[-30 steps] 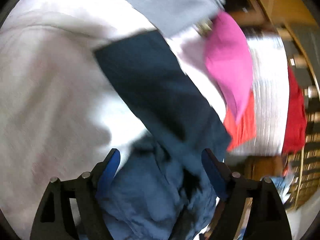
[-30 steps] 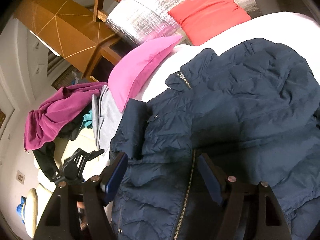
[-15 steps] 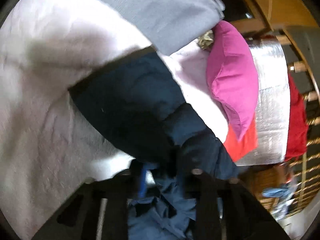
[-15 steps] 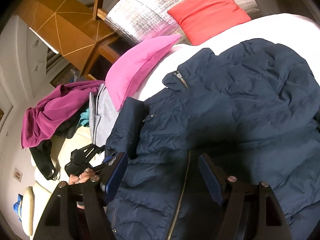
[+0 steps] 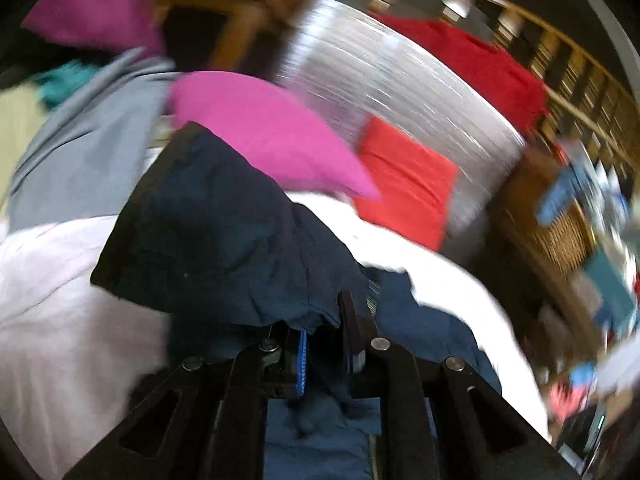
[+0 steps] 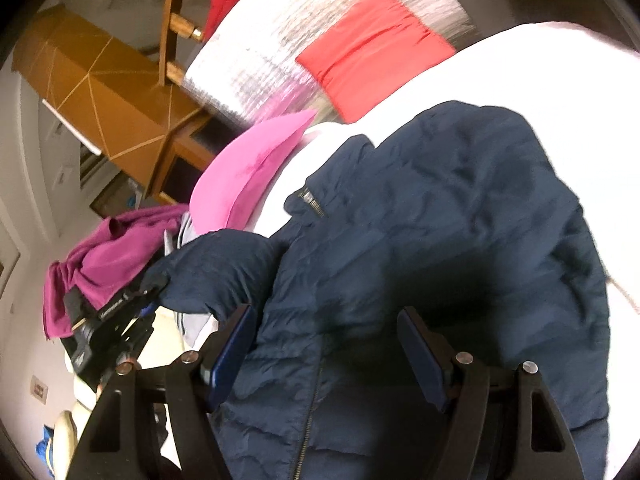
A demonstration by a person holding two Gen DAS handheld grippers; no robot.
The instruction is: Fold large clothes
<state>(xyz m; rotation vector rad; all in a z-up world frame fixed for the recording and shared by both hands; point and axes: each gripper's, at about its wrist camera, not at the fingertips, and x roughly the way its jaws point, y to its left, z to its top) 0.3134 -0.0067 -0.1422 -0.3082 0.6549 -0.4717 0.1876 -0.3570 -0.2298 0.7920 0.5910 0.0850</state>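
1. The left gripper (image 5: 324, 344) is clenched on the sleeve (image 6: 216, 268) of the navy jacket (image 6: 440, 260), which lies on the bed (image 6: 540, 60).
2. The sleeve sticks out left of the body, so the fold goes rightward.
3. The right gripper (image 6: 324, 344) hovers released over the zip.

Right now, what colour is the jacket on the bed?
Navy blue jacket, quilted; clearest in the right wrist view.

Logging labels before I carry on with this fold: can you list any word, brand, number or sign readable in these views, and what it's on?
None can be read.
Left gripper: white lettering on its black body, too small and blurred to read.
Navy jacket: no readable label shows; the zip pull bears no legible mark.
Pink pillow and red cushion: plain.
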